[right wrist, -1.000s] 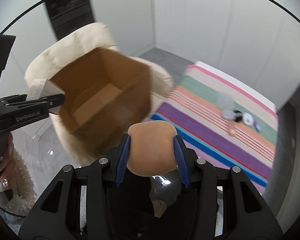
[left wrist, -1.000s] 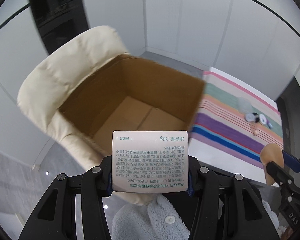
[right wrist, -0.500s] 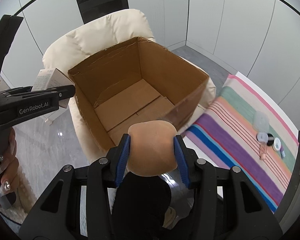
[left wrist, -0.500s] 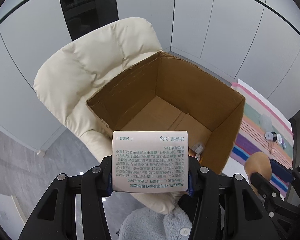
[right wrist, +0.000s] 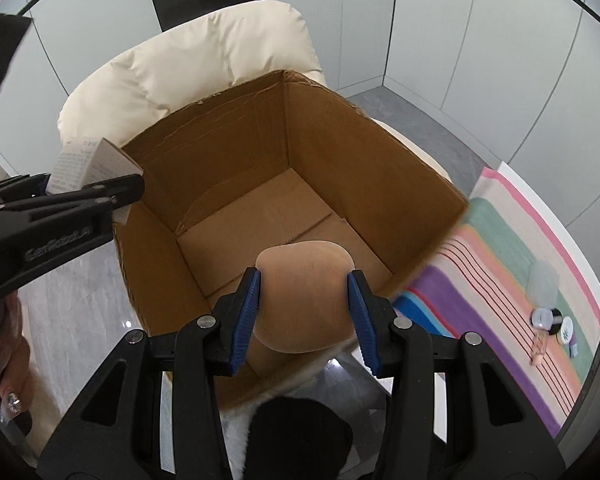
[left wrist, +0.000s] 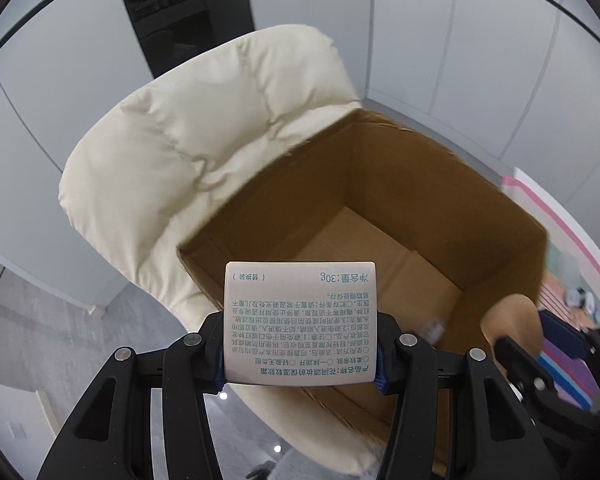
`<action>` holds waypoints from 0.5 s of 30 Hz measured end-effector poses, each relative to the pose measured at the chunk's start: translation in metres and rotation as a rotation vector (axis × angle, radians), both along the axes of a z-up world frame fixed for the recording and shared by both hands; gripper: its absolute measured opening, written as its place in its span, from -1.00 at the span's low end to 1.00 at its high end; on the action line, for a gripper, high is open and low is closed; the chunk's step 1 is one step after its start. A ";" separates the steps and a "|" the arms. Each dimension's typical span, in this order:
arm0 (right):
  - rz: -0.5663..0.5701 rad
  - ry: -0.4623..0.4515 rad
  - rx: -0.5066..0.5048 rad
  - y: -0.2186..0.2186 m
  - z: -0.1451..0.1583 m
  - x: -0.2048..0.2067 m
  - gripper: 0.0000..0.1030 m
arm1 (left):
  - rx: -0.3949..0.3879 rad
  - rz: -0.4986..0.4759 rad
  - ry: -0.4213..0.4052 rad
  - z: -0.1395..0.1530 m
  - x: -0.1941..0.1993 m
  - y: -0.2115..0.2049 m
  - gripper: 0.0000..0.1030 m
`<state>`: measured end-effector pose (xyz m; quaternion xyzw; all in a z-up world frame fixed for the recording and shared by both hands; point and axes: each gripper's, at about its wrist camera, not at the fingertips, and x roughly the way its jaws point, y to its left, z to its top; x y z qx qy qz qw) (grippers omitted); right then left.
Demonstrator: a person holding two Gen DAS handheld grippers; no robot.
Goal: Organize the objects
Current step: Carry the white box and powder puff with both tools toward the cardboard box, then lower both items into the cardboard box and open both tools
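My left gripper (left wrist: pixel 300 354) is shut on a small white carton (left wrist: pixel 300 320) printed with green text, held over the near left corner of an open cardboard box (left wrist: pixel 380 208). In the right wrist view the same carton (right wrist: pixel 88 160) sits above the box's left rim. My right gripper (right wrist: pixel 304 312) is shut on a tan rounded sponge (right wrist: pixel 304 296), hanging above the near edge of the cardboard box (right wrist: pixel 260 152). That sponge (left wrist: pixel 512 320) also shows at the right of the left wrist view. A small item lies on the box floor, blurred.
The box rests on a cream padded armchair (right wrist: pixel 204 64). A striped cloth (right wrist: pixel 512 280) on the right carries several small cosmetic items (right wrist: pixel 552 320). White wall panels and a dark doorway (left wrist: pixel 184 8) stand behind. A hand (right wrist: pixel 8 360) holds the left gripper.
Both grippers have swung left from the striped cloth toward the box and sunk a little; the box now fills the middle of both views. Both grips are unchanged.
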<state>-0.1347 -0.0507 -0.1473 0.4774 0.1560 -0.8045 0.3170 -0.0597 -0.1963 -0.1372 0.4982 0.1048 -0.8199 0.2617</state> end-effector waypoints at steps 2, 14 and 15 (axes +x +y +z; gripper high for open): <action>0.006 -0.004 0.002 -0.008 -0.003 -0.003 -0.10 | 0.003 0.029 -0.017 -0.006 -0.004 -0.011 0.04; -0.035 -0.029 -0.026 -0.010 -0.012 -0.008 1.00 | -0.007 0.015 -0.033 -0.006 -0.004 -0.009 0.80; -0.037 -0.031 -0.024 -0.008 -0.012 -0.009 1.00 | -0.003 0.006 -0.027 -0.005 -0.004 -0.007 0.80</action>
